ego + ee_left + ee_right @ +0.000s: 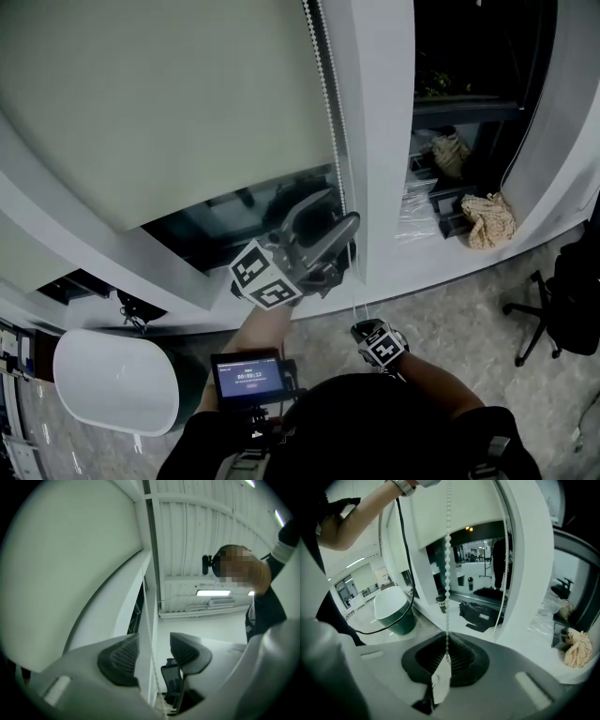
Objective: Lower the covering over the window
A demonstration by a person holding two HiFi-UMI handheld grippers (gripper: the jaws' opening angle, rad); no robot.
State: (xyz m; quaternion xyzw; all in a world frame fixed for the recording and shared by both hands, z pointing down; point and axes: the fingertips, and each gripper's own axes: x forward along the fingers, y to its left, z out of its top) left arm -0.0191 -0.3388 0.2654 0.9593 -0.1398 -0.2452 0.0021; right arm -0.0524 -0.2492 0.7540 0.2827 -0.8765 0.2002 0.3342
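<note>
Right hand-held gripper (pixel 446 656) is clenched on the bead chain (pixel 448 550); left hand-held gripper (pixel 154 651), higher up, is released with the chain between its jaws. Roller blind (pixel 169 103) covers most of the window (pixel 253 211); a dark bottom strip is left to cover.

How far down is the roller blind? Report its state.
Partly lowered. In the head view the roller blind hangs most of the way down, but a strip of dark glass shows below its bottom edge.

The blind (pixel 159 103) looks like matt cloth, the bead chain (pixel 448 550) like smooth white plastic, and the pads (pixel 466 660) of the right hand-held gripper (pixel 446 652) are dark, matt and ribbed.
</note>
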